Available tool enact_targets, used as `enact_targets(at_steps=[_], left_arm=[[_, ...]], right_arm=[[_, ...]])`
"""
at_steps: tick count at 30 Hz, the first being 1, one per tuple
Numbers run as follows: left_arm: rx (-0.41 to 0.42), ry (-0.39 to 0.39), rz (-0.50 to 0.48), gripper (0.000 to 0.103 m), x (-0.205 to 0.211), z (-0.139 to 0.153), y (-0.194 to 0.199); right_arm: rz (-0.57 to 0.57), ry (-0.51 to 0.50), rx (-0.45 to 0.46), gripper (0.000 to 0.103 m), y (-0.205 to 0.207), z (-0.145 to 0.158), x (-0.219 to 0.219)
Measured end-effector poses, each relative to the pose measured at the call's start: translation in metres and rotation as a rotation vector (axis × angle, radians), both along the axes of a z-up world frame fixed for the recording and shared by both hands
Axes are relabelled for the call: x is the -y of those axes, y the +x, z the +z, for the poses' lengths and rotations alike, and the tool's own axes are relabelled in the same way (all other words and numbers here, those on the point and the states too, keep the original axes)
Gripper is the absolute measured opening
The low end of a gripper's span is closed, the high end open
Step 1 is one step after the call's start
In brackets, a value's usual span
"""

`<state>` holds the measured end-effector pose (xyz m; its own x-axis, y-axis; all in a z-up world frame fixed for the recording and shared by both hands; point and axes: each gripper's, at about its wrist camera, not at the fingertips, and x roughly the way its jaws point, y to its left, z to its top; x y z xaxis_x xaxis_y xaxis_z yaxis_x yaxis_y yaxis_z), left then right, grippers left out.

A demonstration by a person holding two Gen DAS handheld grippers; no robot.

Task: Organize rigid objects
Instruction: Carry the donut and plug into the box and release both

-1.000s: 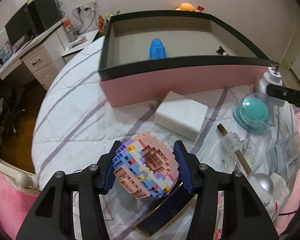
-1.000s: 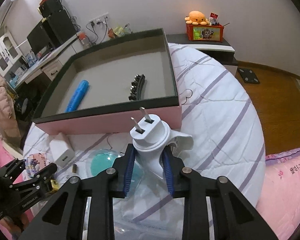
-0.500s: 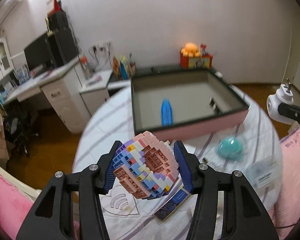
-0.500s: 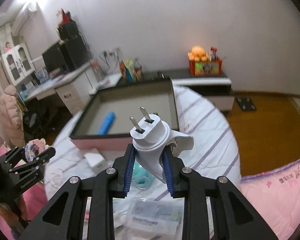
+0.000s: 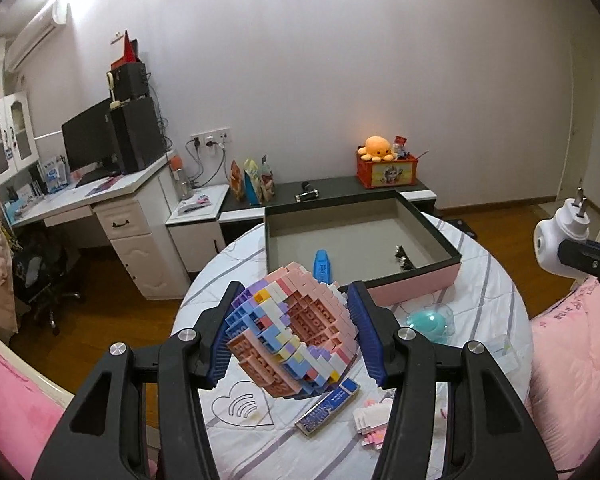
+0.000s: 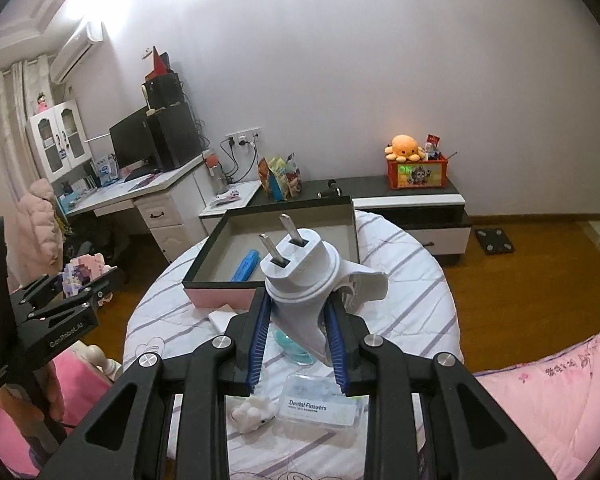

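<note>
Below both grippers, the tray point(image 5: 416, 288) holds a blue comb point(image 5: 323, 266); left gripper point(image 5: 293, 334) jaws pinch the brick donut point(image 5: 296, 332), right gripper point(image 6: 297, 330) jaws clamp the white plug point(image 6: 300, 276).

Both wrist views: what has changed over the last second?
Both tongs rose up and back from the table: the left tongs carrying the brick donut, the right tongs carrying the white plug. The pink tray now looks farther off. Both grips, the blue comb and the black clip are unchanged.
</note>
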<state>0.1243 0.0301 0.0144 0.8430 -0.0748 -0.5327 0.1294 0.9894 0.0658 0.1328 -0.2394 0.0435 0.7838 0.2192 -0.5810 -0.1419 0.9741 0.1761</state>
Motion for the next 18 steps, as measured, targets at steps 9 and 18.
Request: enact_targets(at_steps=[9,18], left_arm=[[-0.036,-0.030,-0.003,0.054,-0.002,-0.012,0.052],[-0.196,0.006,0.014,0.054,0.008,-0.061,0.176]], right_arm=[[0.007,0.015,-0.032,0.028,0.043,-0.011,0.001],[0.062,0.028,-0.193,0.028,0.162,-0.066,-0.013]])
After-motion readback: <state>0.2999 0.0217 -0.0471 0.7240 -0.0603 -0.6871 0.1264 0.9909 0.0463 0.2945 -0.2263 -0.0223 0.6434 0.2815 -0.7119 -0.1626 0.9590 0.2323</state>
